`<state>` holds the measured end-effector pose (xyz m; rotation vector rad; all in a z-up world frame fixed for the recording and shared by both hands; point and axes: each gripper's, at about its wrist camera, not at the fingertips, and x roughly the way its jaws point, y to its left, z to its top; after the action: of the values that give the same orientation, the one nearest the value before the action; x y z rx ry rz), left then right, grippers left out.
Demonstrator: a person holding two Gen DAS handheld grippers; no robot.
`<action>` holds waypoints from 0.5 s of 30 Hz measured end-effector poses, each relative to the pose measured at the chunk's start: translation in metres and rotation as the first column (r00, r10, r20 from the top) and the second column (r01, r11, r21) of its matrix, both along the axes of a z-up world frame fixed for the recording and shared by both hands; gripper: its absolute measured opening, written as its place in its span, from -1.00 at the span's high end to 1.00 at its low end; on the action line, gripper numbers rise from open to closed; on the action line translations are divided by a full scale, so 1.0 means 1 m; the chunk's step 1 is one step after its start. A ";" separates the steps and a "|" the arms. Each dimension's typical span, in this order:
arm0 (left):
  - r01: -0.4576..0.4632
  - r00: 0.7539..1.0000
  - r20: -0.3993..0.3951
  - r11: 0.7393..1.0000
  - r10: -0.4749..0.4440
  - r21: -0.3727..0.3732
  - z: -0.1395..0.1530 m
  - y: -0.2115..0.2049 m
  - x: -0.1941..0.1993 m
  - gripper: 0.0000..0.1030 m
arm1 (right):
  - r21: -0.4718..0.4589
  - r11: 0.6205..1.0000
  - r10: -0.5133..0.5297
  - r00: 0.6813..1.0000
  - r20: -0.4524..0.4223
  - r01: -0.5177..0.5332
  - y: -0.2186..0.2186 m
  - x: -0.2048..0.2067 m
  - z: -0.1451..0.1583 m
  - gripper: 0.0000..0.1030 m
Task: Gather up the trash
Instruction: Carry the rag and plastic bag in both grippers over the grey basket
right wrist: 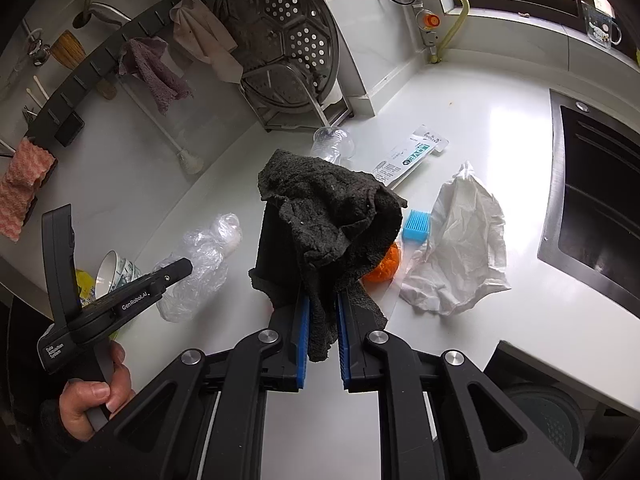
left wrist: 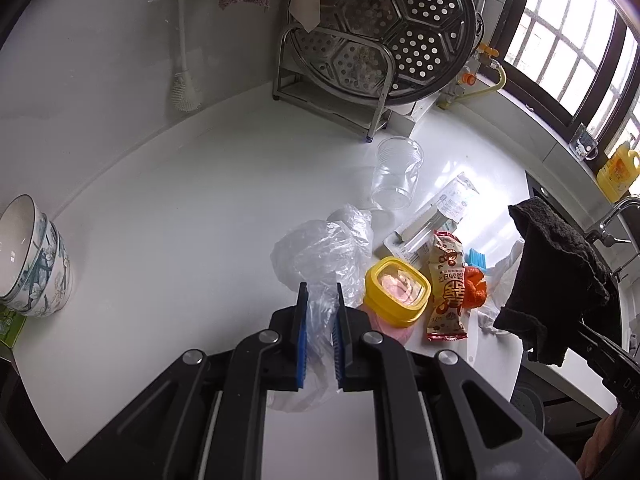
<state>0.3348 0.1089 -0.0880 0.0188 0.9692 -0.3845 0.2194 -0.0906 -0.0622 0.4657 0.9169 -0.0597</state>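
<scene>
Left gripper is clamped on a crumpled clear plastic bag lying mid-counter on the white worktop; the film is likely light, limp and slippery, best pinched at a bunched fold. Right gripper grips a dark grey terry cloth, soft and draping over its fingers. Only the left view shows the yellow-lidded tub and red snack wrapper; only the right view shows the crumpled white paper sheet whole, near the black sink
</scene>
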 end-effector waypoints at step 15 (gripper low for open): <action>0.051 0.998 0.032 0.999 -0.051 -0.001 0.039 -0.057 -0.123 0.79 | -0.050 0.999 0.020 1.000 -0.001 -0.021 -0.046 -0.104 0.018 0.77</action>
<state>0.2114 0.0521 -0.0492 0.0477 0.9376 -0.4312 0.1152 -0.1366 -0.0440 0.4096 0.9185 -0.0641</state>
